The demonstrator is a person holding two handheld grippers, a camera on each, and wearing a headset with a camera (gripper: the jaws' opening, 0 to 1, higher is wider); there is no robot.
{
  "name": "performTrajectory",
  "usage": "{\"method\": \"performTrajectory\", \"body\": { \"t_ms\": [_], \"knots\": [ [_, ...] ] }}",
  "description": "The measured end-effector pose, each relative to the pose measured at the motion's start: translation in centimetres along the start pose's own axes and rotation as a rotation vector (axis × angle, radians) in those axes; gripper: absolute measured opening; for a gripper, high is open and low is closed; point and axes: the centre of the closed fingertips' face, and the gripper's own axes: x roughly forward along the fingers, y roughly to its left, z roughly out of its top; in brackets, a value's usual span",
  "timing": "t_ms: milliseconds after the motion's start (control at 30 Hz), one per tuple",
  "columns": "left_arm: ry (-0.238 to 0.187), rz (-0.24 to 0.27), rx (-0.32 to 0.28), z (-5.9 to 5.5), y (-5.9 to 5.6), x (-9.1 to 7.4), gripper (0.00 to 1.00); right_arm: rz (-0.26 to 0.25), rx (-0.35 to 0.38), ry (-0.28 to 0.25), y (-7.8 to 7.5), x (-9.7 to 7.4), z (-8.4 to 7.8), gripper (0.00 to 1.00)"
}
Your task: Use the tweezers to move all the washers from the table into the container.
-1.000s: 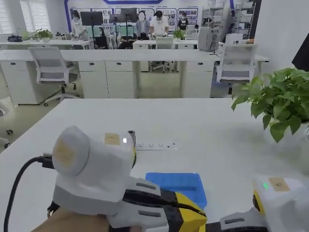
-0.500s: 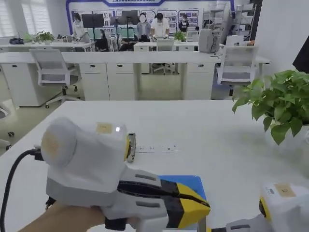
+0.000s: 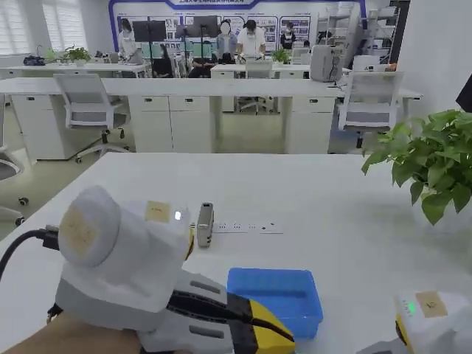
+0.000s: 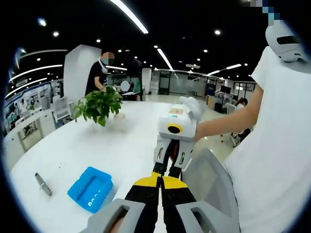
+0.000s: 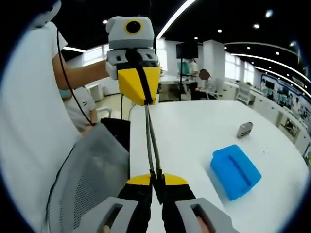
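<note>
Thin metal tweezers [image 5: 151, 141] span the gap between my two grippers, which face each other above the table's near edge. My left gripper [image 4: 163, 180] is shut on one end, and its yellow jaws [image 5: 142, 99] show the prongs coming out of them. My right gripper [image 5: 156, 180] is shut on the other end. The blue container [image 3: 276, 293] lies on the white table just beyond the left gripper [image 3: 284, 341]. A few small pale specks sit at one end of the container [image 4: 90, 188], too small to identify. No loose washers can be made out on the table.
A small grey metal object [image 3: 205, 223] and a flat white strip [image 3: 247, 227] lie beyond the container. A potted plant [image 3: 431, 166] stands at the right. A grey mesh chair back [image 5: 82, 184] is close to the table edge. People stand at desks behind.
Both grippers sit lower in the head view and more of the blue container is uncovered, largely because the head camera moved. The hold on the tweezers looks unchanged.
</note>
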Motion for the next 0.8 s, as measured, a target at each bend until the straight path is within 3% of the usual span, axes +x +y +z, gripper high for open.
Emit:
{"method": "performTrajectory", "body": {
  "t_ms": [200,367,433,567,633,767,800],
  "knots": [
    [0.026,0.024,0.035,-0.9,0.7,0.1,0.0,-0.014,-0.064,0.069,-0.3,0.4,-0.5,0.01],
    [0.077,0.02,-0.021,-2.1,1.5,0.4,0.0,-0.009,-0.091,0.114,-0.5,0.5,-1.0,0.01],
    [0.12,0.005,-0.002,-2.9,1.5,0.6,0.0,-0.005,-0.094,0.117,-0.6,0.6,-1.0,0.01],
    [0.194,-0.009,0.008,-4.2,1.5,1.0,0.0,0.003,-0.161,0.197,-0.9,0.6,-1.8,0.01],
    [0.22,-0.023,0.021,-4.8,1.5,1.3,0.0,0.007,-0.173,0.199,-1.1,0.8,-1.8,0.01],
    [0.326,-0.033,0.051,-7.1,1.7,1.8,0.0,0.016,-0.216,0.244,-1.6,1.0,-2.4,0.01],
    [0.333,-0.031,0.045,-7.4,1.8,2.2,0.02,0.018,-0.226,0.255,-1.6,1.1,-2.6,0.01]
  ]
}}
